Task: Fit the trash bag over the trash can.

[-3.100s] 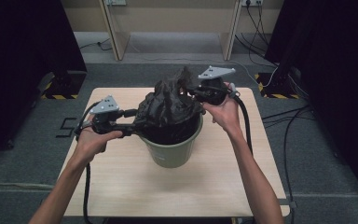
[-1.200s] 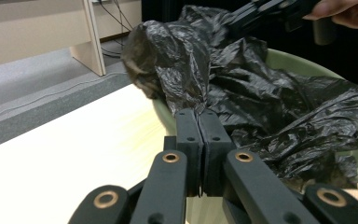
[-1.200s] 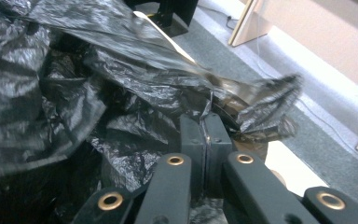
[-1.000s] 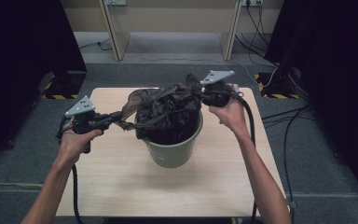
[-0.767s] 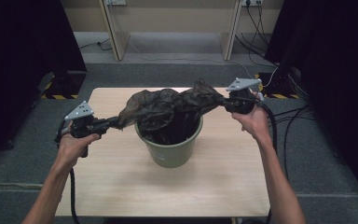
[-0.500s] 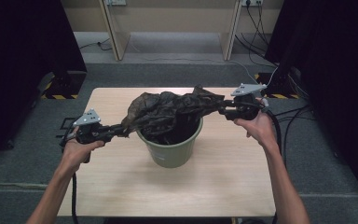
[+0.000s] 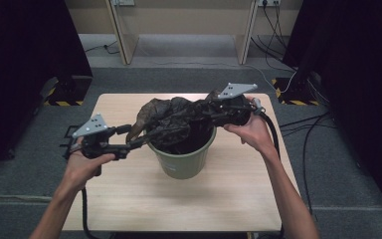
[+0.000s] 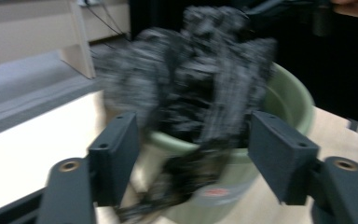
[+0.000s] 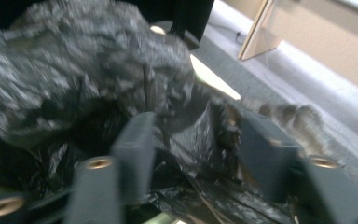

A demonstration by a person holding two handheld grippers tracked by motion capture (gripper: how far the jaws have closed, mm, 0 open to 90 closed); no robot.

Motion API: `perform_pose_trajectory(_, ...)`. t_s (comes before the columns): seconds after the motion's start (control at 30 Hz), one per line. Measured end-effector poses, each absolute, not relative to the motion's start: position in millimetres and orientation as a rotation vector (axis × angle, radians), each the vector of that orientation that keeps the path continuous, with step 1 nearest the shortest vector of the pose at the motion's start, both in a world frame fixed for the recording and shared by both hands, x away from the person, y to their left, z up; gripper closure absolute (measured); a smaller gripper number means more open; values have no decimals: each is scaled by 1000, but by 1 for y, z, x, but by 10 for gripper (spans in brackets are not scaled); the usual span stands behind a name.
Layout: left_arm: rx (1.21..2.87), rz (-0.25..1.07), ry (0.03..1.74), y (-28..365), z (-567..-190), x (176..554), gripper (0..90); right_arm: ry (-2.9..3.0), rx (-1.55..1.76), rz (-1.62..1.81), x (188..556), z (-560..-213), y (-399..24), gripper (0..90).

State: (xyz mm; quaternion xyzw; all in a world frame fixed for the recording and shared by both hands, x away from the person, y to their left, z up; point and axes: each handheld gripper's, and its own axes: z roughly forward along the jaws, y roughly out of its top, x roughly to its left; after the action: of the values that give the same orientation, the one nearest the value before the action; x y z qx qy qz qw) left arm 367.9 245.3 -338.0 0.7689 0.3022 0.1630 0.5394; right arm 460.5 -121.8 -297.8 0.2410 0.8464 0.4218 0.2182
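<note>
Black bin bag [image 7: 176,122] bunched over the mouth of the green bin [image 7: 183,162] on the table [image 7: 129,199] — partly inside, rim not yet lined. Left gripper [image 7: 132,137] just opening, jaws wide, bag loose between them. Right gripper [image 7: 210,110] half parted, film between, pads apparently not pressing. Left to do — spread and fold over the rim.

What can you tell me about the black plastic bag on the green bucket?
The black plastic bag is thin, crinkled and glossy, like a bin liner. It lies bunched over the mouth of the green bucket, partly inside, with a heap rising over the rim on the left. It is not yet spread over the rim. In the left gripper view a strip hangs between the open jaws of the left gripper, which have just been opening. The right gripper has folds between its jaws.
</note>
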Motion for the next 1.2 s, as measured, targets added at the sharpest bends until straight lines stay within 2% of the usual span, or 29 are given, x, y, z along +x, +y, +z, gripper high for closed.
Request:
perform_pose_trajectory(0.03, 1836, 381, 711, 242, -341, 369, 302, 2358, 661, 1159, 462, -301, -123, 632)
perform_pose_trajectory(0.07, 1843, 390, 697, 239, -345, 369, 358, 2370, 654, 1152, 462, -303, -125, 703)
perform_pose_trajectory(0.17, 1853, 415, 651, 237, -353, 369, 628, 2383, 635, 1145, 459, -306, -133, 851)
perform_pose_trajectory(0.23, 1857, 426, 632, 240, -356, 368, 769, 2378, 625, 1181, 453, -306, -141, 891)
perform_pose_trajectory(0.33, 1874, 425, 605, 246, -362, 364, 878, 2381, 607, 1212, 441, -310, -153, 900)
perform_pose_trajectory(0.73, 1903, 366, 543, 259, -398, 330, 896, 2465, 524, 1256, 379, -354, -163, 900)
perform_pose_trajectory(1.1, 1937, 362, 611, 267, -421, 339, 897, 2546, 557, 1168, 382, -386, -161, 900)
perform_pose_trajectory(1.2, 1943, 376, 651, 266, -424, 347, 895, 2546, 586, 1151, 385, -389, -160, 843)
